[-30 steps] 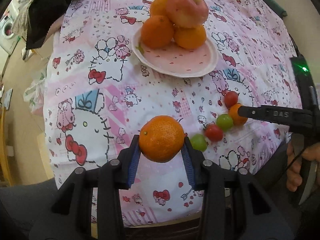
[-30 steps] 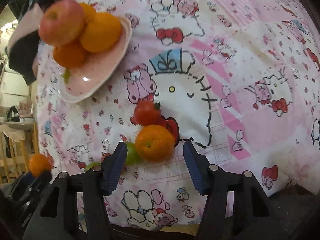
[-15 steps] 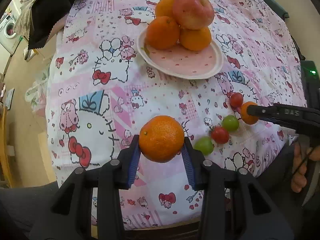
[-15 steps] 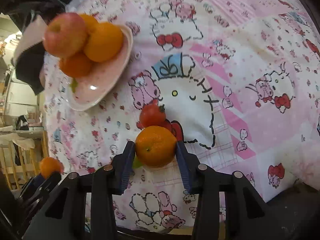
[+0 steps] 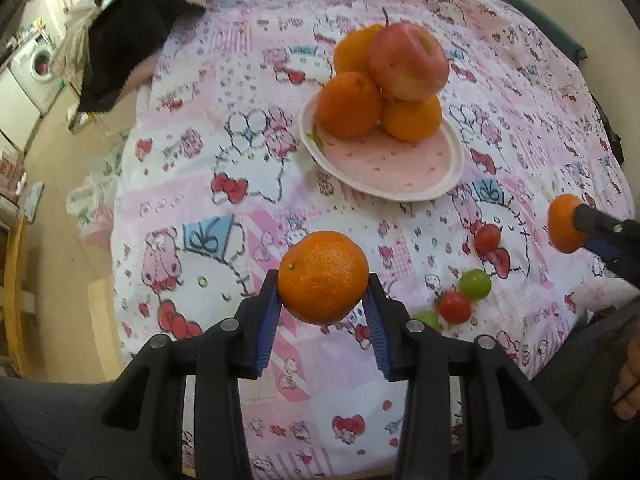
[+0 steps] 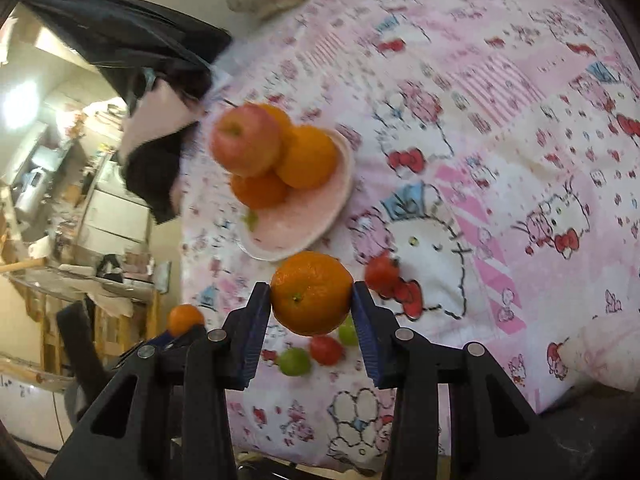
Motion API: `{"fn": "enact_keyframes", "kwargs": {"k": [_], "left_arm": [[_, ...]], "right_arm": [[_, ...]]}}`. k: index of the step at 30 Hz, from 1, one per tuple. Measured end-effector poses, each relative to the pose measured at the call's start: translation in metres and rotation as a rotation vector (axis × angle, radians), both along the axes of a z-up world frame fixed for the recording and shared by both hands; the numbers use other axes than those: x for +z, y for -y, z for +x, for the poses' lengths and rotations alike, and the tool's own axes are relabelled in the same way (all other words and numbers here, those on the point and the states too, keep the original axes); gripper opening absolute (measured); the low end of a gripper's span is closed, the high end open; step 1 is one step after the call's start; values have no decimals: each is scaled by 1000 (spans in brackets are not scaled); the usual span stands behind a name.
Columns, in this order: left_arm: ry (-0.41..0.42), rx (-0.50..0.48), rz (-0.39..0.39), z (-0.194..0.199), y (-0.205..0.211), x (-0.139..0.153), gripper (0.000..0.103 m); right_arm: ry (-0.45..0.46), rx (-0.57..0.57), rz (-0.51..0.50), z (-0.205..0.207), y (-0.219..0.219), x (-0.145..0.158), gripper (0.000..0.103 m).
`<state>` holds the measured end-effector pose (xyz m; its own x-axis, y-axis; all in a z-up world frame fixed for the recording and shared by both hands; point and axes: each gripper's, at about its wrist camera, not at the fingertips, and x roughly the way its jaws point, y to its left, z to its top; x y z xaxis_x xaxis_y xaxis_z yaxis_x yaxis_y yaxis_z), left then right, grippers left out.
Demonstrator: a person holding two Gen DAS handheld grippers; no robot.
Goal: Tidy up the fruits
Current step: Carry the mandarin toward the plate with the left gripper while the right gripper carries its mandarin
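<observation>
My left gripper (image 5: 322,308) is shut on a mandarin (image 5: 323,276) held above the tablecloth, short of the pink plate (image 5: 392,168). The plate holds three oranges (image 5: 349,105) with a red apple (image 5: 408,60) on top. My right gripper (image 6: 312,316) is shut on a second mandarin (image 6: 312,293), lifted off the cloth; it also shows at the right edge of the left wrist view (image 5: 563,224). Small red tomatoes (image 5: 454,307) and green fruits (image 5: 475,284) lie on the cloth below it. The plate (image 6: 304,224) lies ahead-left of the right gripper.
A pink cartoon-print cloth (image 5: 240,200) covers the round table. A black and pink garment (image 5: 132,20) lies at the far left edge. The floor and furniture (image 6: 60,200) lie beyond the table's left side. A person's hand (image 5: 628,380) is at the lower right.
My right gripper closed on the mandarin and lifted it off the cloth, away from the small fruits. My left gripper kept its mandarin and moved a little closer to the plate.
</observation>
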<state>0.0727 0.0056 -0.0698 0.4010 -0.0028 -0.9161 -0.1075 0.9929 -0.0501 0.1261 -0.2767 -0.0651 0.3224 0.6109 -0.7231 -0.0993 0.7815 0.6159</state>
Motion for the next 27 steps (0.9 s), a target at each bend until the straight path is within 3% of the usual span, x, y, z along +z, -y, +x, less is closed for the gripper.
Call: {"fn": "enact_keyframes", "kwargs": {"k": [15,20,27], "left_arm": [[108,39,-12,4,-11,30,36],[104,33,-49,24,-16,51,36],[138,-8,-43,52,-12,80,36]], "right_arm": [[103,26,94,1,-7,27,43],[124,46,86,5,-14,34,43],[166,68,72,23,-25,50,43]]}}
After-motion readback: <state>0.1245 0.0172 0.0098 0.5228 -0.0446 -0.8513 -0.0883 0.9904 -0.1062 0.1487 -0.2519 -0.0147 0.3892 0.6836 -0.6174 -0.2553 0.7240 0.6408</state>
